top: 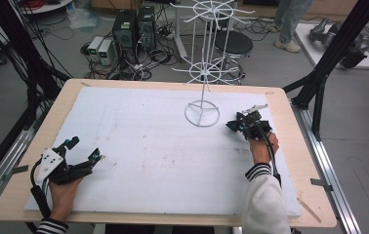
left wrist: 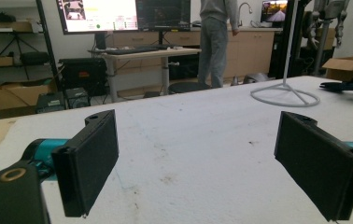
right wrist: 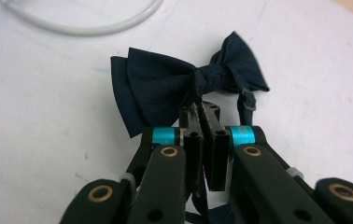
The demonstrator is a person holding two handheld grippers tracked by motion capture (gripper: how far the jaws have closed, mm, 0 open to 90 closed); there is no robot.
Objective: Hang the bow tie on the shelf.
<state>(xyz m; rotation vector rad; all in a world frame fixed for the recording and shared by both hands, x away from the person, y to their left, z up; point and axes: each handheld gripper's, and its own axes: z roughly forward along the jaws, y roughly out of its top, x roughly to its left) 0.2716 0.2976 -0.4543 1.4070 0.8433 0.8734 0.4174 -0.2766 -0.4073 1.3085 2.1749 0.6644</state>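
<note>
A dark bow tie (right wrist: 184,86) is pinched at its knot by the clenched right gripper (right wrist: 205,116), wings spread crosswise to the jaws, near the wire stand's ring base (top: 201,113); the left gripper (top: 82,151) is rested released, well apart.

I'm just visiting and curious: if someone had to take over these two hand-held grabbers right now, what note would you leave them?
Right gripper: jaws shut on the dark navy bow tie near its centre knot; the tie lies on the white foam mat, close to the ring base of the white wire rack.
Left gripper: jaws wide open with nothing between them, resting on the mat at the near left.
Done: tie gripped.
Left, probably: lift it and hang it on the rack; nothing hangs there yet.
</note>
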